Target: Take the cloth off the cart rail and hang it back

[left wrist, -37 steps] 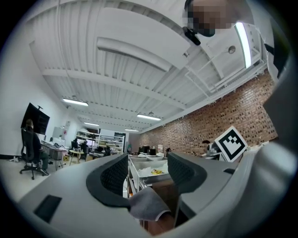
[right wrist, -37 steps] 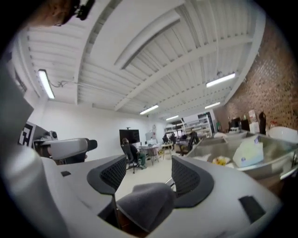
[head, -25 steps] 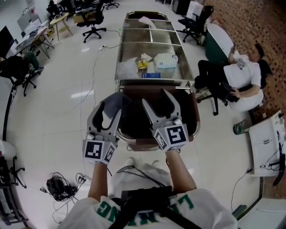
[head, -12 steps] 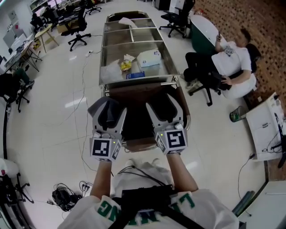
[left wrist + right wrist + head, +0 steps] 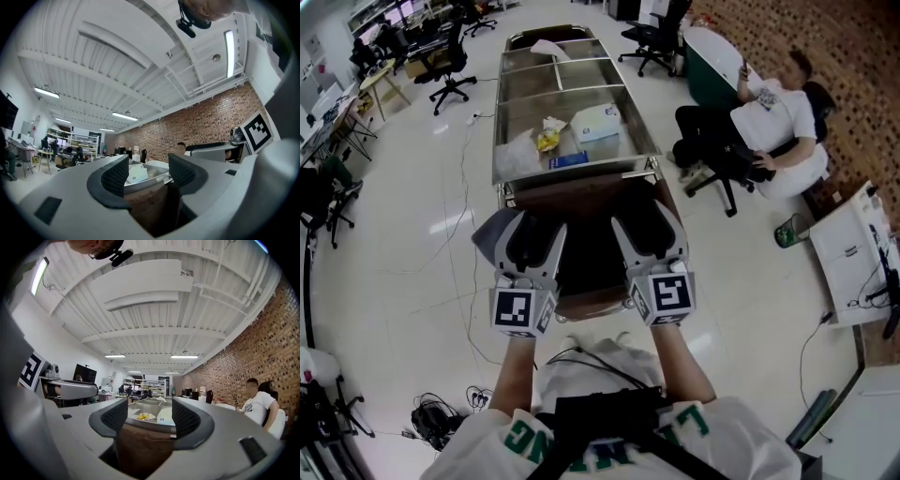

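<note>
We looked down on both tools held side by side over the near end of a long stainless-steel cart (image 5: 501,122). A tall open-topped brown bag (image 5: 589,267) hung below the cart's near-end rail (image 5: 581,168). The left gripper (image 5: 534,234) was released: in the left gripper view its ribbed black pads (image 5: 115,175) stood well apart, with nothing between them but the bag's brown wall and the cart's rim beyond. The right gripper (image 5: 647,228) was released too. Its pads (image 5: 115,416) were spread in the right gripper view, which looked over the bag towards the tray. The crumpled dark grey cloth (image 5: 490,234) lay at the bag's left near corner, just beside the left gripper's outer jaw and partly under it, and neither tool held it. We could not tell whether cloth and jaw touched, nor whether the cloth rested on the rail. In the cart's nearest tray sat a white rectangular box (image 5: 595,122), a small yellow packet (image 5: 547,141) and a flat blue pack (image 5: 569,159). To the right, well apart from the cart, a person in a white shirt (image 5: 773,108) sat in a black office chair.
</note>
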{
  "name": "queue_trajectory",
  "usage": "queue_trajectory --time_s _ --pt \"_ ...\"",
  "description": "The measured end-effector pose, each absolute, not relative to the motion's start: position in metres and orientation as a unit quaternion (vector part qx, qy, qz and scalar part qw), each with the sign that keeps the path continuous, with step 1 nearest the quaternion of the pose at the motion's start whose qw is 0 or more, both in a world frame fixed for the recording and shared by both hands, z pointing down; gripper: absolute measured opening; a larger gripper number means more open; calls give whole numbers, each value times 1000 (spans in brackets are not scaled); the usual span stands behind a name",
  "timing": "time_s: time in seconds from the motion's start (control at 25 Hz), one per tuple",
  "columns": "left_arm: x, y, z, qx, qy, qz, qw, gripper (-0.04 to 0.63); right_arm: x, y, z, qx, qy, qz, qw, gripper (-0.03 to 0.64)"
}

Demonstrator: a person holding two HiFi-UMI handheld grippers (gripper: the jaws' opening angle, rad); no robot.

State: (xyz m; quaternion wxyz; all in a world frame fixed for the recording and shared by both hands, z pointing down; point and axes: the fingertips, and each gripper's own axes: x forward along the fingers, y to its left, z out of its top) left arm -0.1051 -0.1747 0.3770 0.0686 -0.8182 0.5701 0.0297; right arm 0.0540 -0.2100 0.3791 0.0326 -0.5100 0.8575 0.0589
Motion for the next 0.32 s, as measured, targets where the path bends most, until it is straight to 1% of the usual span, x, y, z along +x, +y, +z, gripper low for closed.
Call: queue_trajectory --time_s 0.12,0.32 --pt "-95 -174 368 -822 567 36 47 264 55 -209 378 -509 858 59 35 316" --pt "-104 -177 389 -820 565 15 87 264 54 -205 379 -506 861 51 25 316"
